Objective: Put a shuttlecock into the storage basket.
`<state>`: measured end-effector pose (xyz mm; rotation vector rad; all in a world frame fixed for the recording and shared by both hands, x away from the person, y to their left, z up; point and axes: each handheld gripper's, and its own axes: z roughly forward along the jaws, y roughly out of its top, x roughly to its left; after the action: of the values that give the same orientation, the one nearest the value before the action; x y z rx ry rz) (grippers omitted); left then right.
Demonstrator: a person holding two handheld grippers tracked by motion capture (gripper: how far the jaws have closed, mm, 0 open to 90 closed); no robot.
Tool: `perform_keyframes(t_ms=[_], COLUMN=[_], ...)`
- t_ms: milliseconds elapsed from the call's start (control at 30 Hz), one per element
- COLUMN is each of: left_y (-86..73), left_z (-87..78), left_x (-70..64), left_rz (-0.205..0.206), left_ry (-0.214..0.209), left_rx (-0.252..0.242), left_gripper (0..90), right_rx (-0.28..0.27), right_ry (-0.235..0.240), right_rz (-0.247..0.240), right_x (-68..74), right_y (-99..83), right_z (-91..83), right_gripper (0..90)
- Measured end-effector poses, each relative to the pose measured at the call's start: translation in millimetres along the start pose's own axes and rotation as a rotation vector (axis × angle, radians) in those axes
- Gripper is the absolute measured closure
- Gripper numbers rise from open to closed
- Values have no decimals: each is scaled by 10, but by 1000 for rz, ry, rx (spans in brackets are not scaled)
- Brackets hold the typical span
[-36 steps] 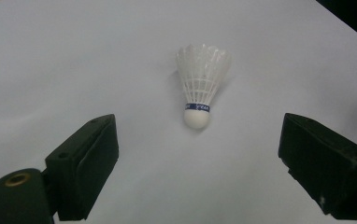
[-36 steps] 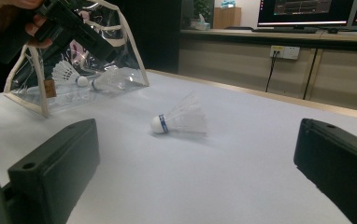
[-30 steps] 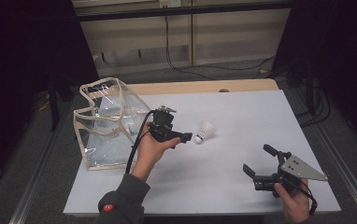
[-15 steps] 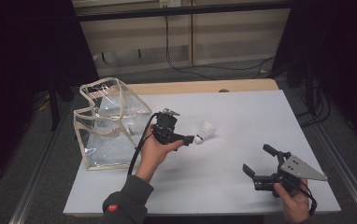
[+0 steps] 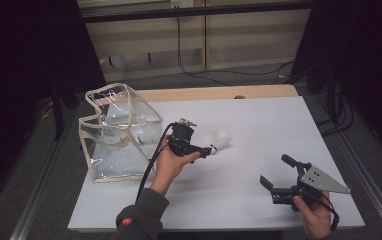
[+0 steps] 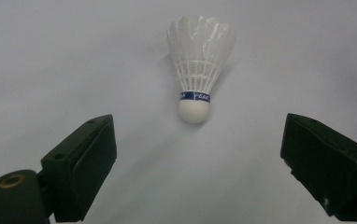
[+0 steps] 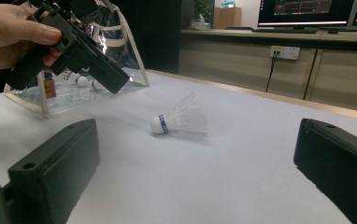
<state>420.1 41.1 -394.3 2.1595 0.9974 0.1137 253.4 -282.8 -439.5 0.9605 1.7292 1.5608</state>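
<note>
Now we hold the left gripper (image 5: 206,150) just short of the shuttlecock (image 6: 197,70), jaws wide and empty; our right gripper (image 5: 274,175) waits apart, open too.

Shuttlecock (image 5: 221,141) on table (image 5: 259,120), right of bag (image 5: 116,132).

Blue band round shuttlecock (image 6: 200,70) cork, white letters: "PEAK" readable right of centre, letters "AK" at band's left end, in left gripper view; same band (image 7: 162,123) in right gripper view too small to read; monitor screens at top of right gripper view show graphics, text illegible
</note>
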Motion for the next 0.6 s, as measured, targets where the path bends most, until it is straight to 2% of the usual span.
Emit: perform_keyframes(t_ms=[267,433,600], left_y=[-7,-10,-15], left_z=[62,97,137], left_x=[-11,-11,-14], left_rz=[15,7,15], left_ry=[3,2,7], left_rx=[5,-2,6], left_gripper=[102,98,99], right_rx=[2,1,4], right_ry=[2,0,2], right_rz=[1,1,0], right_x=[4,1,3], right_y=[0,-1,-3], right_z=[2,2,3], right_gripper=[4,4,4])
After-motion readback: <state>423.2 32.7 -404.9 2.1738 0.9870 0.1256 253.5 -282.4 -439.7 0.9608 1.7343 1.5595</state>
